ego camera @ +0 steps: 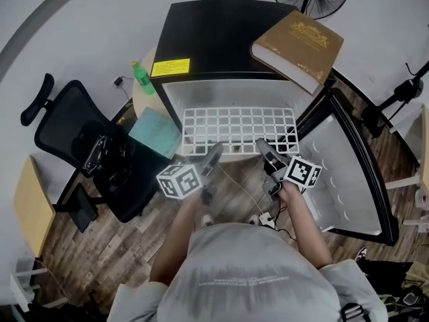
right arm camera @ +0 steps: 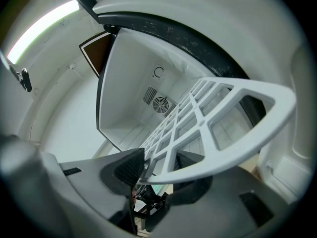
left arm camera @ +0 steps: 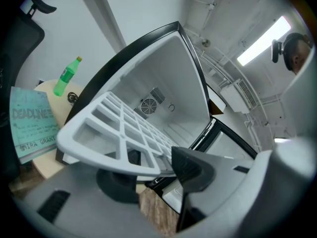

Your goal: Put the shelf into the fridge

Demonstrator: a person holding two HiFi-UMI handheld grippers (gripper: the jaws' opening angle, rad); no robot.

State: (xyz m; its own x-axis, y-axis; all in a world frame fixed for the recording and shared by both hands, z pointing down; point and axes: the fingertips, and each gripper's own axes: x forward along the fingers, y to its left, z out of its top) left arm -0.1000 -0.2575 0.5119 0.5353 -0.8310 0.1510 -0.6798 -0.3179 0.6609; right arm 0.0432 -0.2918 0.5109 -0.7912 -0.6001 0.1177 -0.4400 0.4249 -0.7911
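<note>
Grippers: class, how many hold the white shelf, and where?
2. The left gripper holds the shelf at its near edge, toward the left; the right gripper holds that edge toward the right.

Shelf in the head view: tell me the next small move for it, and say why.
Probably push the shelf straight forward, kept level, deeper into the fridge. The left gripper and right gripper each clamp its near edge. Its far part is already inside the open cavity, while the near edge appears to sit about at the opening, well short of the back wall.
</note>
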